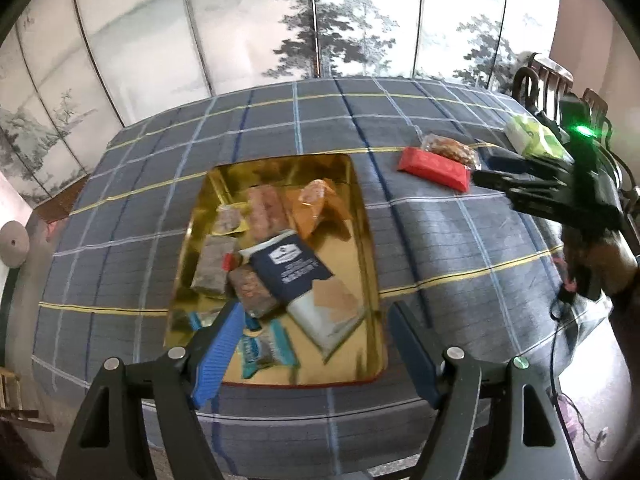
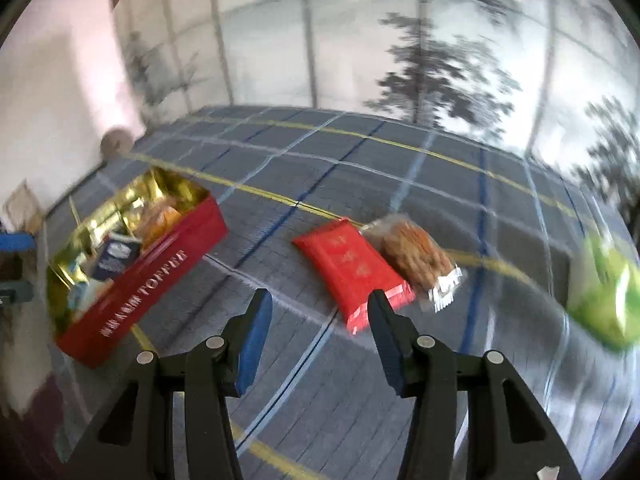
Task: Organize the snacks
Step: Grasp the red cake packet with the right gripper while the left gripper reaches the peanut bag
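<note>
Only the right wrist view shows the tin's [image 2: 152,280] lettered red side.

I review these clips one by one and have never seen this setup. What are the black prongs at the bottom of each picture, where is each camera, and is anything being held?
No robot here: a person holds a two-finger gripper in each hand, each with a camera looking along its fingers.

The left camera looks down over the left gripper, open and empty, above a gold-lined tin holding assorted snack packets. The right gripper shows at that picture's right edge.

The right camera shows the right gripper, open and holding nothing, over the checked tablecloth. Ahead of it lie a red packet, touching a clear bag of brown snacks, and, further right, a blurred green packet. The tin, red outside, sits at left.
</note>
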Demonstrator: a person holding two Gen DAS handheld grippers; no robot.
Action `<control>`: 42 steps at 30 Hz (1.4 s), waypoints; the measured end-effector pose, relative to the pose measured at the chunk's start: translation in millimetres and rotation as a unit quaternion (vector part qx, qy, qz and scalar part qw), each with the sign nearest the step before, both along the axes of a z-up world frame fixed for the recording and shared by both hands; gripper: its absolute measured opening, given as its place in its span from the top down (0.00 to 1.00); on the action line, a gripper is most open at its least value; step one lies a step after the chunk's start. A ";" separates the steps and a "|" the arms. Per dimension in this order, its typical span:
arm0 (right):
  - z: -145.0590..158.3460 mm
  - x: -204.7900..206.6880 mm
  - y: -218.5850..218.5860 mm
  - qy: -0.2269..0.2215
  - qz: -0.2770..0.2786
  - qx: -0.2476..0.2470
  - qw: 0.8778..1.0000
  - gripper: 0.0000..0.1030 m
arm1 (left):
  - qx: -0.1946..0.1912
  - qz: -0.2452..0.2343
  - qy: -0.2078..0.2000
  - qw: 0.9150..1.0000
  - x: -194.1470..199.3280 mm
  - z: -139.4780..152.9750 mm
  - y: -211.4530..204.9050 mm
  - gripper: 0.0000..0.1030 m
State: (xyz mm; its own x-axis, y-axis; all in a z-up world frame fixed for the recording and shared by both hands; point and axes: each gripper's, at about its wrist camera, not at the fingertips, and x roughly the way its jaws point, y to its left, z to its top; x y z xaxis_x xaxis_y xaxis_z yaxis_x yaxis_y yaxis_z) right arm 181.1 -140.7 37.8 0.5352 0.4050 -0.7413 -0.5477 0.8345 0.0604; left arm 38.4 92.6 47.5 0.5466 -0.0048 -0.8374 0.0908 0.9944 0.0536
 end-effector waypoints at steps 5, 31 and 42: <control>-13.2 39.4 20.4 0.023 0.049 -0.039 0.998 0.54 | 0.009 0.000 -0.004 1.000 7.8 3.1 -6.4 0.26; -21.1 -11.0 -81.3 0.045 -0.080 -0.021 0.996 0.60 | -0.016 -0.057 0.010 0.998 59.4 9.0 -58.1 0.26; -41.5 -47.1 -231.7 0.041 -0.283 -0.018 0.958 0.60 | -0.104 -0.092 0.098 0.985 159.5 -8.5 -159.2 0.26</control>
